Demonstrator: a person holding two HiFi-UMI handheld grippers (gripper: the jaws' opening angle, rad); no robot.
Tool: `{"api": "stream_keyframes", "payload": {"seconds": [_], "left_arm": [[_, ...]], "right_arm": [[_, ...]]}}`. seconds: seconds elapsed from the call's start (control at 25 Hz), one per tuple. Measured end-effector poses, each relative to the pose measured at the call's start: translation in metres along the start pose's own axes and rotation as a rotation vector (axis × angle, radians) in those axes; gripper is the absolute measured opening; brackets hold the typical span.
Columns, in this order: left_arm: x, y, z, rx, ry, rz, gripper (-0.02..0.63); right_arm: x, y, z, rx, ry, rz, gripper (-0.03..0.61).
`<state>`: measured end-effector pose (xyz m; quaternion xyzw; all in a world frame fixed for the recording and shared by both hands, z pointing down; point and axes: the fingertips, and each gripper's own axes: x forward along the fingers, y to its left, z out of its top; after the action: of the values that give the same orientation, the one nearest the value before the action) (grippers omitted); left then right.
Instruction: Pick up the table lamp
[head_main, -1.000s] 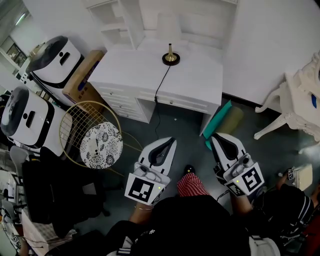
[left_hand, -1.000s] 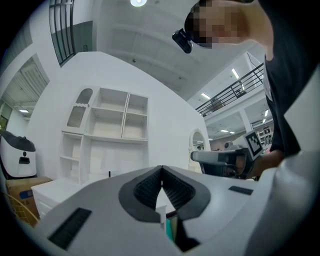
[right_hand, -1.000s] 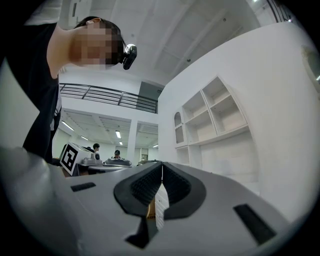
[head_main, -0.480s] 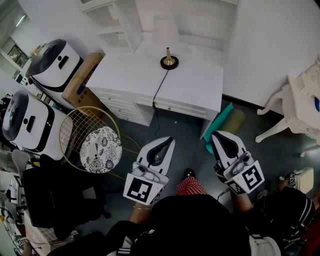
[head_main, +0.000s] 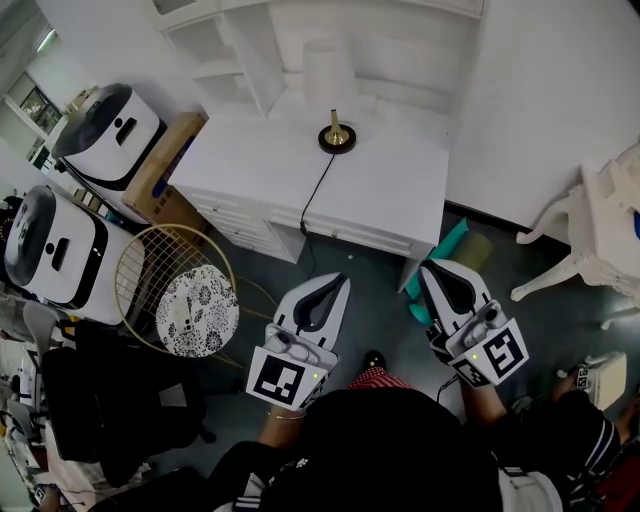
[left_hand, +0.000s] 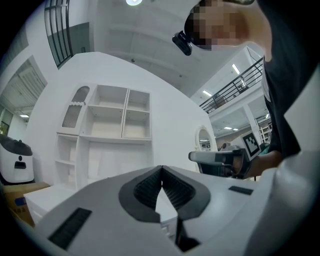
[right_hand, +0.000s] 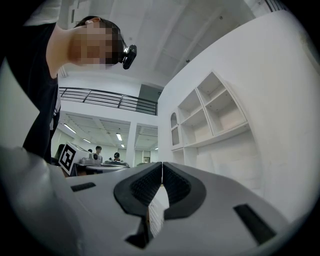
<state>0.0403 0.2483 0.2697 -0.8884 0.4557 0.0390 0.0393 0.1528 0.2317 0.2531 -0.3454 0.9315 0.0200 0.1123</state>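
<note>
Grippers come nearest. The left gripper (head_main: 343, 280) and the right gripper (head_main: 424, 270) are held side by side close before the person's body. Each points forward and about level, with its marker cube nearest the person. The left gripper view shows its jaws closed tip to tip with nothing between them. The right gripper view shows the same: jaws together, empty. Both hang over the dark grey floor (head_main: 370, 300), short of the white desk with drawers (head_main: 250, 165).

Left of the left gripper stands a gold wire chair with a patterned round cushion (head_main: 195, 310). Just beyond the right gripper, a teal flat item (head_main: 440, 248) sits on the floor beside the desk's front right corner.

The table lamp, with a black round foot, brass stem and white shade (head_main: 337, 135), stands upright near the back edge of the desk, about mid-width. It is well apart from both grippers and ahead of them. Its black cord (head_main: 313, 185) runs from the foot across the surface and over the front edge. White open shelving (head_main: 250, 40) rises behind the desk.
</note>
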Motion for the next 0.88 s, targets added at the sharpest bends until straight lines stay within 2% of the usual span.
{"api": "stream_keyframes", "payload": {"seconds": [0.48, 0.76, 0.88], "left_arm": [[0.04, 0.022, -0.008, 0.023, -0.004, 0.056, 0.012], [0.056, 0.019, -0.003, 0.014, -0.025, 0.022, 0.012], [0.053, 0.022, -0.014, 0.004, 0.005, 0.012, 0.012]], "right_arm": [[0.017, -0.048, -0.014, 0.011, 0.013, 0.021, 0.015], [0.026, -0.055, -0.016, 0.014, 0.014, 0.047, 0.015], [0.024, -0.058, -0.018, 0.017, 0.015, 0.035, 0.015]]}}
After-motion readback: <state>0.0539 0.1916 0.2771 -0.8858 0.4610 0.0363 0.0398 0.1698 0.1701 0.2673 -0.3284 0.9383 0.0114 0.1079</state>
